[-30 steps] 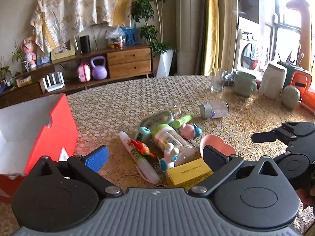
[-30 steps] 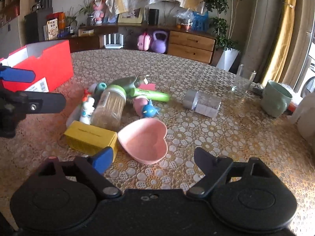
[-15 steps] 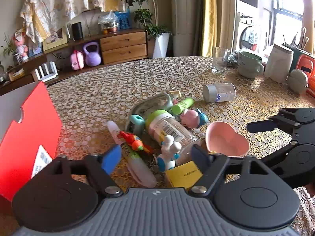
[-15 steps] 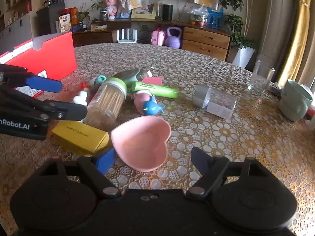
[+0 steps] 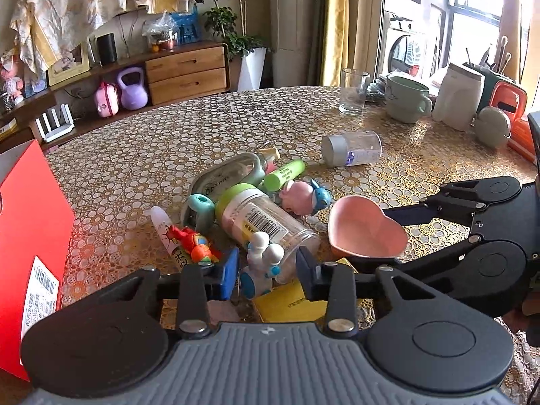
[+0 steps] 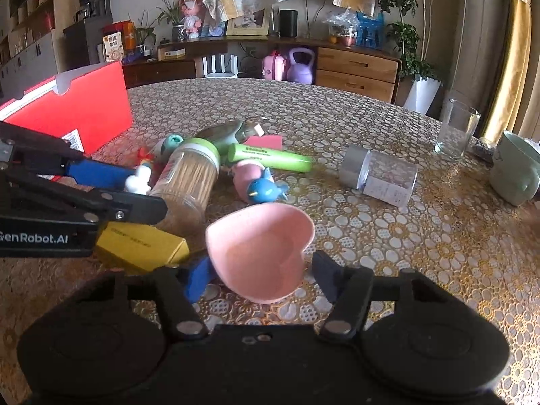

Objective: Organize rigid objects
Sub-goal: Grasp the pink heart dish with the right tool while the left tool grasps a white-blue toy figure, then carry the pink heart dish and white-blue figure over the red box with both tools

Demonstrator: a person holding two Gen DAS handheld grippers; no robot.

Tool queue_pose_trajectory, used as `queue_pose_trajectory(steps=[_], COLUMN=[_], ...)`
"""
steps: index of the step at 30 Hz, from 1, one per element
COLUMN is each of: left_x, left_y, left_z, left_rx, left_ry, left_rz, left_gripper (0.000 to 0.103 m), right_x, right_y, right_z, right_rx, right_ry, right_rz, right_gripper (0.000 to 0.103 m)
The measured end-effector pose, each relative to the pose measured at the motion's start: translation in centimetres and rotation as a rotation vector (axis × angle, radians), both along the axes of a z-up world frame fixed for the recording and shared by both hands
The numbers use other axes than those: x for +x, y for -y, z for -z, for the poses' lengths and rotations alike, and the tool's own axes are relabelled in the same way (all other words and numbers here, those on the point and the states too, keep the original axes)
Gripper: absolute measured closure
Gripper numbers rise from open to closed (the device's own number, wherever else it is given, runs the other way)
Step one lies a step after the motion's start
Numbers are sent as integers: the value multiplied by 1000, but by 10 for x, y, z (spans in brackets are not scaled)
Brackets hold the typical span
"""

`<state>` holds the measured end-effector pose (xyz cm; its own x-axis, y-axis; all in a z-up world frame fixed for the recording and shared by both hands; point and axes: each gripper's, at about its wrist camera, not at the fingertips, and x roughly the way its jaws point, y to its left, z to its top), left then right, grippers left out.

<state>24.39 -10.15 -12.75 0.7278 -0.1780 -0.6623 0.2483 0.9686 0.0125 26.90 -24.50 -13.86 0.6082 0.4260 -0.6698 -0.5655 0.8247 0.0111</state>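
On the lace-patterned counter (image 5: 209, 135), mid-frame, your left gripper (image 5: 266, 270) has just been closing around the white-and-blue figurine (image 5: 261, 256), and your right gripper (image 6: 260, 276) around the pink heart dish (image 6: 260, 246). I judge both grasps barely seated; firm them, then lift toward the red box (image 6: 84, 108), upper left.

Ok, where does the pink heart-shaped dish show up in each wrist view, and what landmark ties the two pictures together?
Left wrist view: the pink heart-shaped dish sits right of centre, between the fingers of the right claw.
Right wrist view: the dish is low at centre, between that claw's own fingers.
Shared landmark: the toothpick jar with the green lid, lying just left of the dish in both.
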Motion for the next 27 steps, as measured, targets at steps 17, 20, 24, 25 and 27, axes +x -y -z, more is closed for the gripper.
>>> queue_pose_trajectory(steps=[17, 20, 24, 25, 27], left_x=[-11, -15, -23, -26, -31], left_y=[-14, -18, -27, -30, -36], left_z=[-22, -31, -43, -47, -55], left_rx=[0, -7, -25, -30, -38], left_ry=[19, 31, 37, 40, 47], left_rz=[-25, -22, -35, -38, -44], left_gripper=[83, 83, 83, 83, 83], right_x=[-32, -41, -56, -60, -66], right_y=[6, 3, -3, -5, -9], right_z=[-36, -46, -64, -69, -80], right_rx=[22, 8, -2, -5, -3], right_ry=[67, 74, 83, 89, 93], right_rz=[32, 34, 31, 27, 18], right_gripper=[48, 48, 48, 48, 48])
